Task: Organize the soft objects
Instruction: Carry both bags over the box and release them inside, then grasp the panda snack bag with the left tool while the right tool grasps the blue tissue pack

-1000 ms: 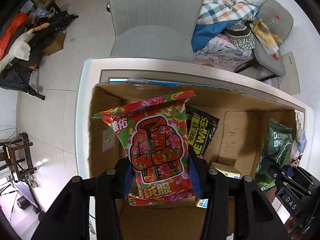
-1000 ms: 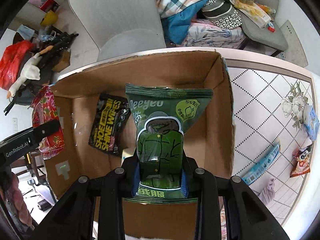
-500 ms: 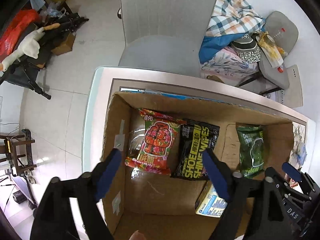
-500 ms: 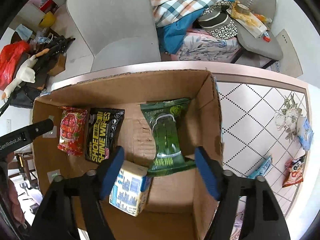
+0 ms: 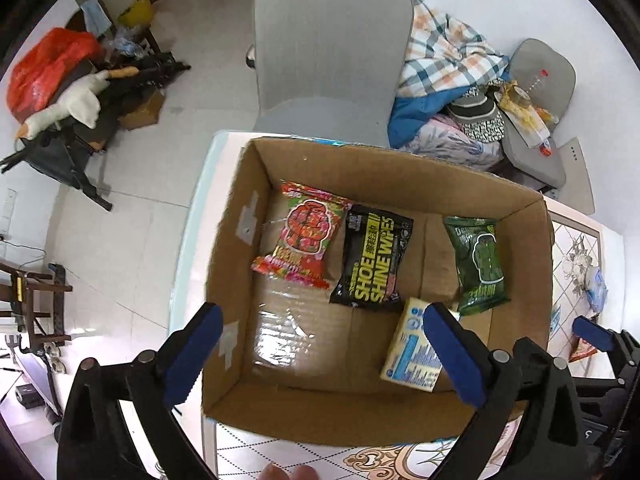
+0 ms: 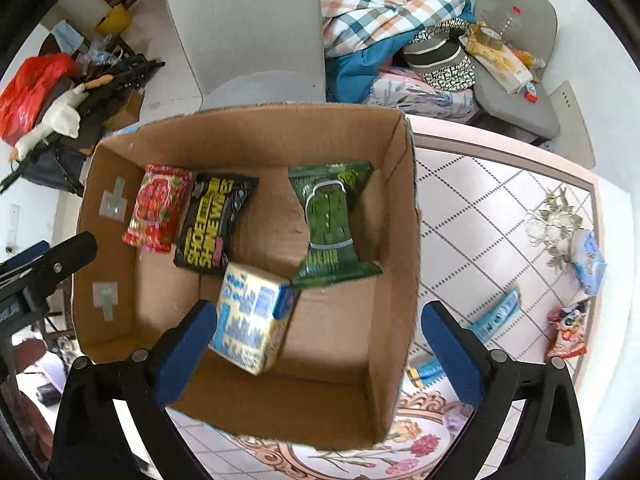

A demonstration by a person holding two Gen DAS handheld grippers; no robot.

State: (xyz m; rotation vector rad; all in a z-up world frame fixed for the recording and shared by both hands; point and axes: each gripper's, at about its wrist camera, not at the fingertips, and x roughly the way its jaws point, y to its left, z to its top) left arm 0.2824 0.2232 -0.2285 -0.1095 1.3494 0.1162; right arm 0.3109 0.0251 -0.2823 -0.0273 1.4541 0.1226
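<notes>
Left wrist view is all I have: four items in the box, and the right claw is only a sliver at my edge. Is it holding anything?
Observer: No. The right claw is open and empty, over the near part of the cardboard box.
Operator: Anything on the table past the box's right wall? My own claw blocks that side.
Observer: Yes. A long blue packet lies flat on the table, right of the box and apart from it.
</notes>
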